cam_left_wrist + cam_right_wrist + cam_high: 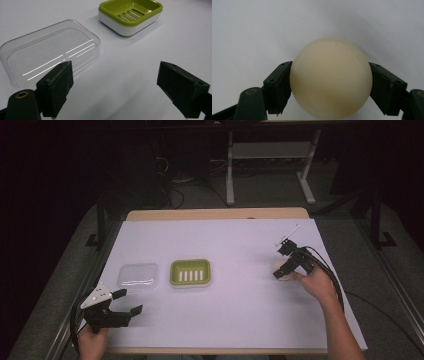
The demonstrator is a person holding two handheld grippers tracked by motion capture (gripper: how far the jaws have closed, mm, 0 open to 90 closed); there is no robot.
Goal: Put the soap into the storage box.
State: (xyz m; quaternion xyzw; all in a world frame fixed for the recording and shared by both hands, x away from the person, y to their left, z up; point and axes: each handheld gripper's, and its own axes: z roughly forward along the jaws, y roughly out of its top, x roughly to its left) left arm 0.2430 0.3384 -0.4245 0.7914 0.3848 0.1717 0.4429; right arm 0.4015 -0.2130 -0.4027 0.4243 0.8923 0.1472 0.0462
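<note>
Soap (331, 78): a smooth, matte, cream-coloured rounded bar, lying on the white sheet (240, 300) at the table's right side. In the right gripper view both black jaws press against its flanks, so the right gripper (288, 268) is clamped on it. The person's right hand (316, 282) reaches in from the near right, gripper angled toward the far left.

Left gripper (128, 302): held low at the near left corner by the left hand (92, 340), jaws wide apart with nothing between them, pointing right and far.

Dish (190, 272): rectangular with rounded corners, glossy green slotted insert over a white base, at the sheet's centre. Lid (138, 275): clear plastic, shallow, rounded corners, just left of the dish and apart from it. Open sheet separates soap and dish.
</note>
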